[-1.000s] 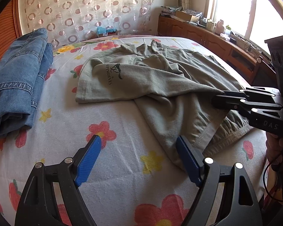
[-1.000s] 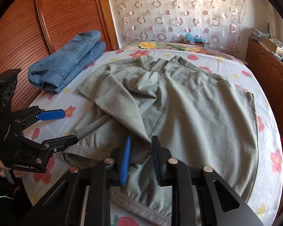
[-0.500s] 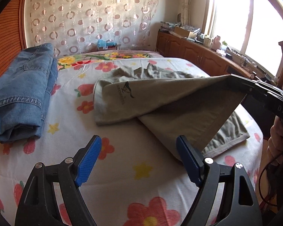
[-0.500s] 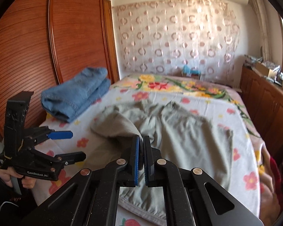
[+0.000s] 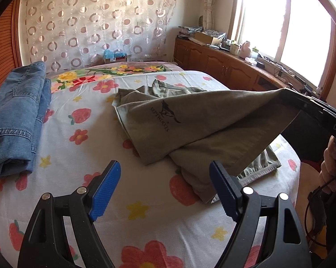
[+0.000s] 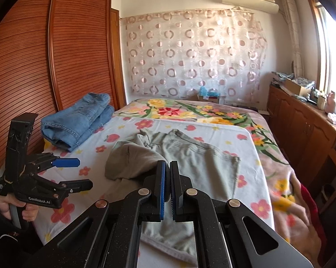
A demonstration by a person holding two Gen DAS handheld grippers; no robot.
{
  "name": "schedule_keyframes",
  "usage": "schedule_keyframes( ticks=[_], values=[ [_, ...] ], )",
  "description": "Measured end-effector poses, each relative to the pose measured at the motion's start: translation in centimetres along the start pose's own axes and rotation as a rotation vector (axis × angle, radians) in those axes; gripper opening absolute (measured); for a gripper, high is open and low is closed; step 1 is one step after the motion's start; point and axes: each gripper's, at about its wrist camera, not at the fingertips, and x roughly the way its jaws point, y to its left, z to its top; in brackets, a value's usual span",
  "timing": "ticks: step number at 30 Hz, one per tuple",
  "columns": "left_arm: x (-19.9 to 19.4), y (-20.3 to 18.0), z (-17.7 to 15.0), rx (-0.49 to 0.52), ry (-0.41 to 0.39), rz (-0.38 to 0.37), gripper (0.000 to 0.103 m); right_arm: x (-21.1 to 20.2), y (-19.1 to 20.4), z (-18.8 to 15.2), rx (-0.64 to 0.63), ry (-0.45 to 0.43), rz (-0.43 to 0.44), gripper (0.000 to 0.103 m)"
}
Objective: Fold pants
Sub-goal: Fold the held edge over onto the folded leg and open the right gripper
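Observation:
Grey-green pants [image 5: 190,125] with a small dark logo lie on the flowered bed sheet [image 5: 78,156]; they also show in the right wrist view [image 6: 197,156]. My right gripper [image 6: 167,187] is shut on a corner of the pants' fabric and holds it up above the bed, so the cloth hangs taut from it [image 5: 286,93]. My left gripper [image 5: 165,187] is open and empty, low over the sheet in front of the pants; it shows at the left in the right wrist view [image 6: 76,172].
Folded blue jeans [image 5: 15,120] lie at the bed's left side, beside a wooden wardrobe [image 6: 45,67]. A wooden cabinet [image 5: 223,67] with clutter runs under the window on the right. A circle-patterned curtain [image 6: 190,55] hangs behind the bed.
My right gripper closed on the pants' fabric and lifted it up from the bed, pulling the cloth taut. My left gripper stayed open, rising slightly.

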Motion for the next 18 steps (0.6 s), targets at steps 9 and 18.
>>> schedule_keyframes(
  ticks=[9,18],
  values=[
    [0.6,-1.0,-0.5,0.022,0.023,-0.007,0.082,-1.6,0.3,-1.3,0.049,0.013,-0.043,0.004],
    [1.4,-2.2,-0.5,0.049,0.043,-0.005,0.082,-1.4,-0.1,-3.6,0.101,0.108,-0.086,0.004]
  ],
)
